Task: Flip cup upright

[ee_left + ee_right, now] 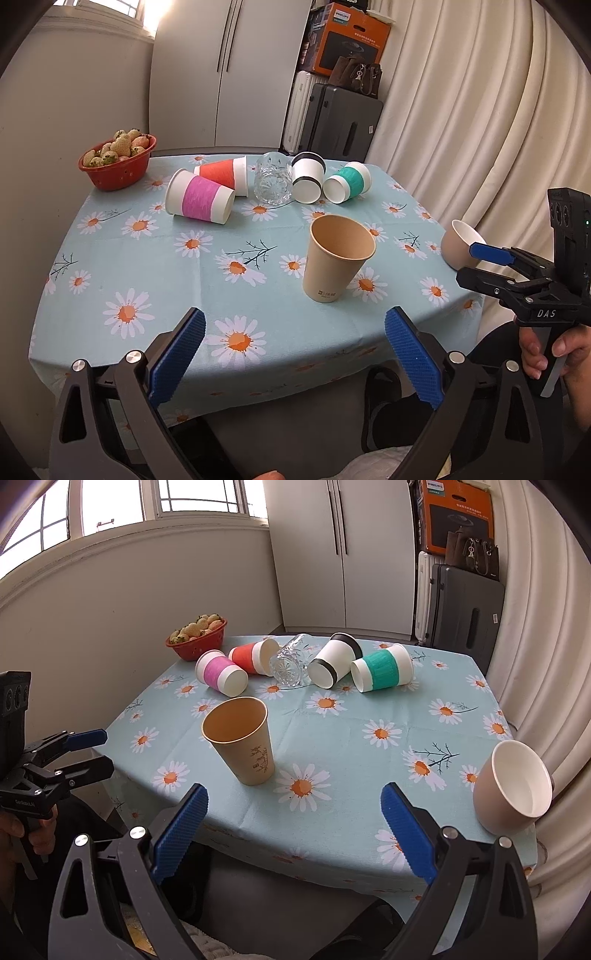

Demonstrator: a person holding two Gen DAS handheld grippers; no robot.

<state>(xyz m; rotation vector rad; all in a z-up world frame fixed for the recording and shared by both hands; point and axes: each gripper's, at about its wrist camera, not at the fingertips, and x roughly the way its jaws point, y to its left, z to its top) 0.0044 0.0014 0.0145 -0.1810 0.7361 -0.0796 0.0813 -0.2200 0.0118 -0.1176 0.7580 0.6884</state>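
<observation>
Both tongs, left gripper [295,354] and right gripper [295,830], ribbed blue pads wide apart, before upright tapered kraft-paper cup [338,254].

Left gripper [295,354]: jaws spread wide, empty, short of the table's near edge.
Kraft paper cup [334,258]: upright on the daisy tablecloth [147,266], mouth up.
Far row: pink-banded cup [199,197], orange-banded cup [223,173], glass tumbler [272,182], black-banded cup [307,178], teal-banded cup [349,182], all on their sides.
Right gripper [476,264]: beside a beige cup [460,245] at the table's right edge.
Red bowl [118,166]: far left corner, holding strawberries.
</observation>
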